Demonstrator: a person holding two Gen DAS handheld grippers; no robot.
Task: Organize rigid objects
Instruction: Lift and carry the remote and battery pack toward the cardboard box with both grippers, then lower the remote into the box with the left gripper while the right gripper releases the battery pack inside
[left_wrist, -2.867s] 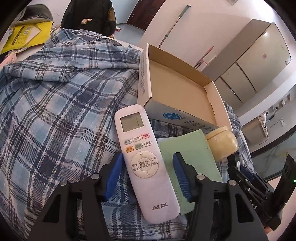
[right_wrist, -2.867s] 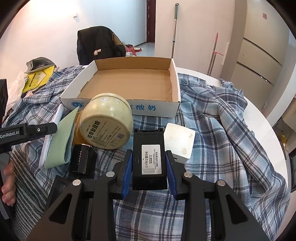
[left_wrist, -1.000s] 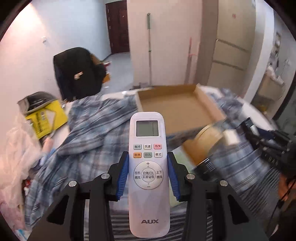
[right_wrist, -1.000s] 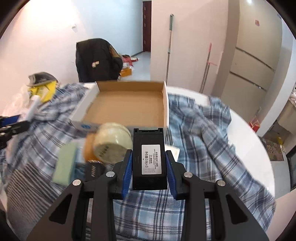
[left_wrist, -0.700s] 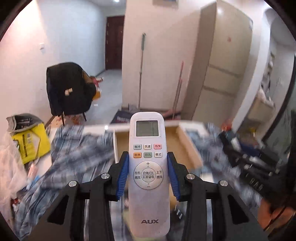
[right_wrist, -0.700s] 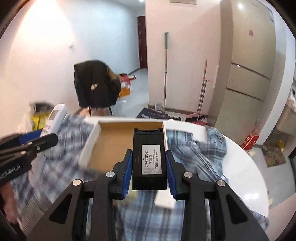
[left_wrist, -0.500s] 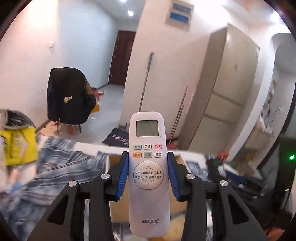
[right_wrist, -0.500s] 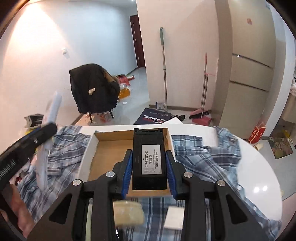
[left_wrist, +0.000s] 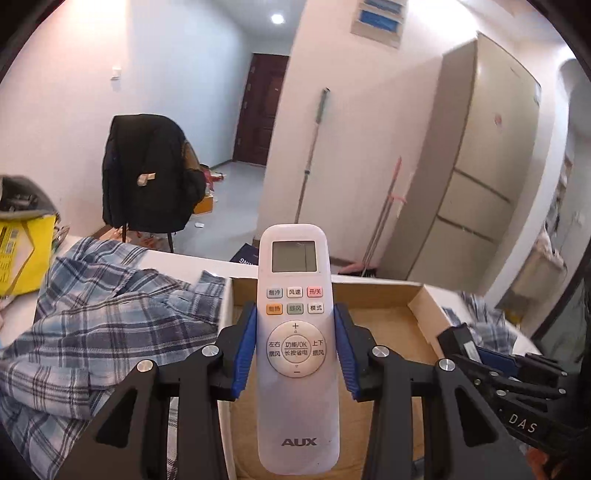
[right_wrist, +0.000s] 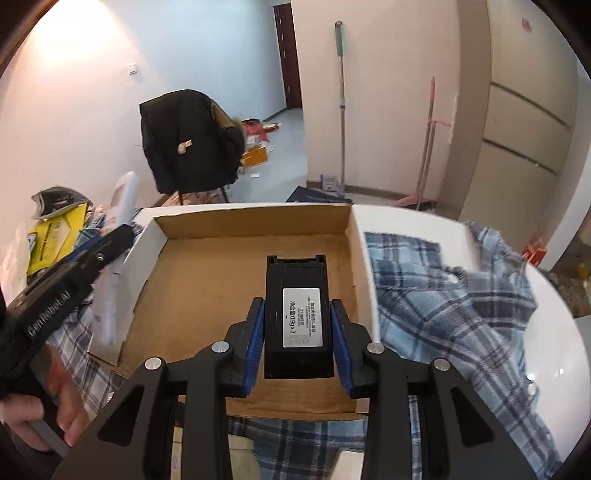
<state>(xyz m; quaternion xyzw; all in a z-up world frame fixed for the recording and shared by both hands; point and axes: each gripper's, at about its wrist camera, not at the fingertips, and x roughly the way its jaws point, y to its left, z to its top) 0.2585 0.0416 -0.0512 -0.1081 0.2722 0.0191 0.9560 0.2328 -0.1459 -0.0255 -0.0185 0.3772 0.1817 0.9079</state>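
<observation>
While the left wrist view shows the left gripper (left_wrist: 295, 350) clamped on the white AUX air-conditioner remote with grey screen (left_wrist: 297, 354), blue pads pressing both long sides, only the right wrist view shows the full brown floor of the shallow white-walled cardboard tray (right_wrist: 207, 295). Right view: right gripper (right_wrist: 299, 343) clamped on the black rectangular cartridge with a white label (right_wrist: 298, 321), held above the tray's middle. Same view catches the left gripper's black body at left, remote blurred, over the tray's left wall, with the person's hand (right_wrist: 44, 406) below. Left view has the remote over the tray's left part and the right gripper with the cartridge at lower right, partly blurred. Tray sits on a blue-and-white plaid cloth (right_wrist: 443, 295) spread over a white round table (right_wrist: 546, 332). Room: black jacket on a chair (left_wrist: 151, 177), dark brown door (left_wrist: 260, 110), mop and pink broom leaning on the wall, tall beige cabinet (left_wrist: 476, 177), yellow package (left_wrist: 22, 254) at left. Versus 2.9 s ago: both items were lying on the cloth in front of the tray with the left pads spread either side of the remote; now both are lifted and over the tray. Versus 0.5 s ago, both cameras pitch further down toward the tray.
</observation>
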